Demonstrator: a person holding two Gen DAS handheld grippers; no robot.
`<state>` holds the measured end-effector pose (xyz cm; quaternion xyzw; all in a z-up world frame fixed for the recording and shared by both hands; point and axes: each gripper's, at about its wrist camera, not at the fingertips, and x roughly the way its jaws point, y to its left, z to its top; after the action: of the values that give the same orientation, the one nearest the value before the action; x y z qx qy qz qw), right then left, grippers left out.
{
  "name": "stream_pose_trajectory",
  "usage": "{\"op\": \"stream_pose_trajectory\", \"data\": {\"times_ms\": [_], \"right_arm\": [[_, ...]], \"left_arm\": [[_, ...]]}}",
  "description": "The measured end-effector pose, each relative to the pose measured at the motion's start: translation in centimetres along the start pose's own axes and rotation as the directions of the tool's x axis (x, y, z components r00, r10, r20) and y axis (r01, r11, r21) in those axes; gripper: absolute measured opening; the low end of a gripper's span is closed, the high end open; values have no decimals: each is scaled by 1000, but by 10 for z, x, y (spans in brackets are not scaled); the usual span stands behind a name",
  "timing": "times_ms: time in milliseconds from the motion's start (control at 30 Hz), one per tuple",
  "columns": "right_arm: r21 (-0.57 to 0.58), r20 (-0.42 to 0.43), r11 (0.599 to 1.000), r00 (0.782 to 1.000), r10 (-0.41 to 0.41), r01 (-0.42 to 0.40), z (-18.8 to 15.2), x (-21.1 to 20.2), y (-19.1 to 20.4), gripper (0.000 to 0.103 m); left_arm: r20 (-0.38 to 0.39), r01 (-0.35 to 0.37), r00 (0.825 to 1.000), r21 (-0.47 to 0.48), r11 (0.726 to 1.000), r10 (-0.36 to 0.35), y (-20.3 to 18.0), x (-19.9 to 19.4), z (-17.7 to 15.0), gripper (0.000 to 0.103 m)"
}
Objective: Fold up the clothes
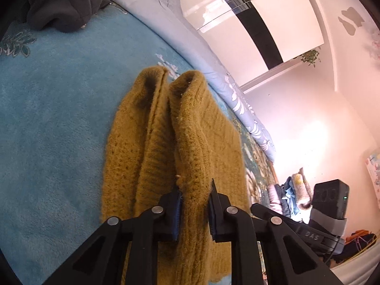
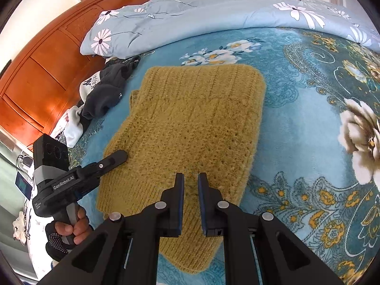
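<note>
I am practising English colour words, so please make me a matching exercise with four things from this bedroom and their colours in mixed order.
Things:
1. sweater
2. duvet
3. headboard
4. crumpled garment

Colours:
A. orange-brown wood
B. mustard yellow
C. dark grey
D. pale blue with white flowers

Pairs: 1-B, 2-D, 3-A, 4-C

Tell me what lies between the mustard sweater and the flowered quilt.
Right wrist view: only a bare strip of blue blanket separates the mustard sweater from the flowered quilt.
</note>
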<state>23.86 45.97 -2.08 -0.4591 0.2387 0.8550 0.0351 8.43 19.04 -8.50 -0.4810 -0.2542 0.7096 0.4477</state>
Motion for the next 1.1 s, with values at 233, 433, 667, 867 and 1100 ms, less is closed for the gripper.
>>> {"op": "stream_pose_trajectory", "data": {"times_ms": [233,433,667,867,1100], "right_arm": [[25,-5,1000,1000,7,-7,-5,-3,-13,11],[36,-10,999,1000,22,-22,-7,0,-18,11],[40,-5,999,1000,28,-27,-1,3,-19,11],[14,7,999,999,32,-32,3,-3,-20,11],[42,33,998,999,38,-40,35,11,-29,12]], "left_arm": [[82,4,997,46,999,-8,-17,-40,-5,20],[52,-68,996,-92,994,73,34,-34,-19,19],[16,-120,992,-87,989,122,41,-16,-15,21],[27,-135,990,-13,991,135,24,-30,-5,29],[18,-242,970,174,955,242,-26,-1,51,42]]}}
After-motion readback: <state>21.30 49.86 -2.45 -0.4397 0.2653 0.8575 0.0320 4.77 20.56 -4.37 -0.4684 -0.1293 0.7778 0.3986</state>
